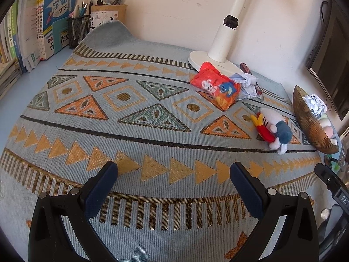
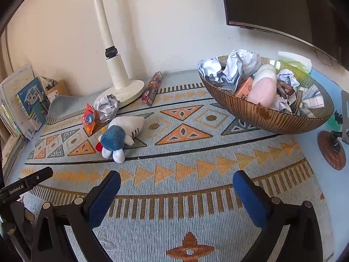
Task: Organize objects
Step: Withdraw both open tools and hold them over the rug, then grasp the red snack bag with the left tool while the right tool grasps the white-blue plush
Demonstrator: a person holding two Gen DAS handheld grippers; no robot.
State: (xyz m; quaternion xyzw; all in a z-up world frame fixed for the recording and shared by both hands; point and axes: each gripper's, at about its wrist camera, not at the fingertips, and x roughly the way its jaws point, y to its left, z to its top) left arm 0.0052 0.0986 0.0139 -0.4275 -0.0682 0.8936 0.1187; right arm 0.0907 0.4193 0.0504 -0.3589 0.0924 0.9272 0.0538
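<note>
Both grippers hover over the patterned mat [image 1: 152,131] with their blue pads spread wide and nothing between them: the left gripper [image 1: 174,175] at the bottom of its view, the right gripper [image 2: 176,184] likewise. In the right view a plush toy [image 2: 122,134] lies left of centre, a red snack bag [image 2: 89,119] and a crumpled paper [image 2: 107,107] just beyond it by the lamp base [image 2: 128,91]. The bowl [image 2: 261,113], upper right, holds crumpled papers, a pink plush and small boxes. A brown box [image 2: 152,88] lies beside the lamp.
</note>
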